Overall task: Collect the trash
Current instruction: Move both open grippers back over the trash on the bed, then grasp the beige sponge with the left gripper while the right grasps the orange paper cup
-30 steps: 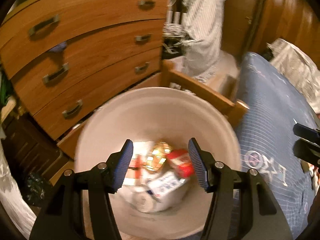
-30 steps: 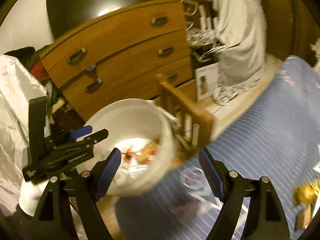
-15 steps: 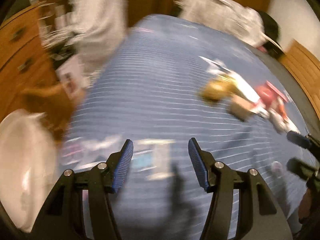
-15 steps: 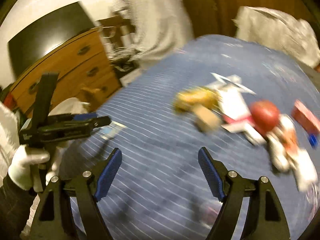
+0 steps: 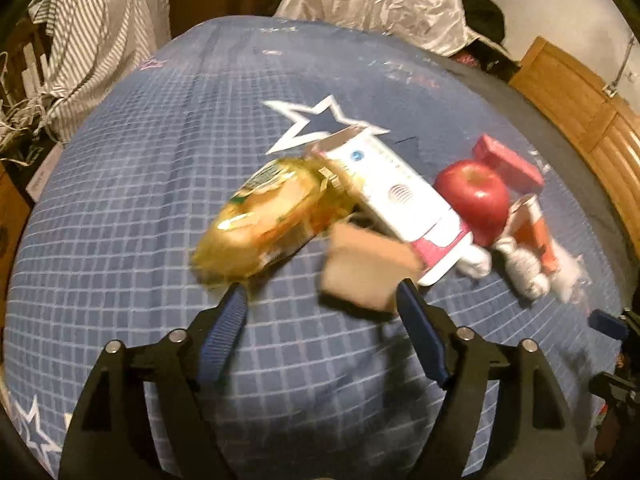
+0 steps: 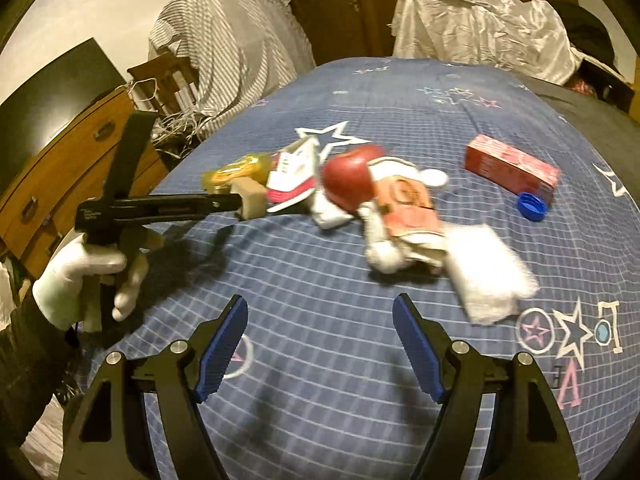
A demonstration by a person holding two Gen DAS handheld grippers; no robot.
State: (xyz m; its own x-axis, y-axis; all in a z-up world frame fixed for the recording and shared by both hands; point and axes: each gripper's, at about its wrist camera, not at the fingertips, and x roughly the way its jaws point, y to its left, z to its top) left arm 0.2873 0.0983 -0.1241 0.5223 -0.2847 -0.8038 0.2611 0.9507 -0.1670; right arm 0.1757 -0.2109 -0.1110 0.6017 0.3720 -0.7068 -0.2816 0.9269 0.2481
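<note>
Trash is lying clustered on the bed [image 5: 160, 184]: a wrapper [image 5: 272, 216], a tan block [image 5: 368, 268], a carton [image 5: 404, 196], an apple [image 5: 472, 196]. We are aiming our left gripper [image 5: 320, 324] at the block, its jaws opening with nothing between them yet. Our right gripper [image 6: 320, 336] is hanging with jaws apart, empty, near a white packet [image 6: 488, 276], probably for picking 2 pieces together.

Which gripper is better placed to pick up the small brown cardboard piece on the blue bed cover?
Left. The left gripper, its jaws opening and empty, has the small brown cardboard piece just ahead of its fingertips. The right gripper faces the white tissue instead.
</note>
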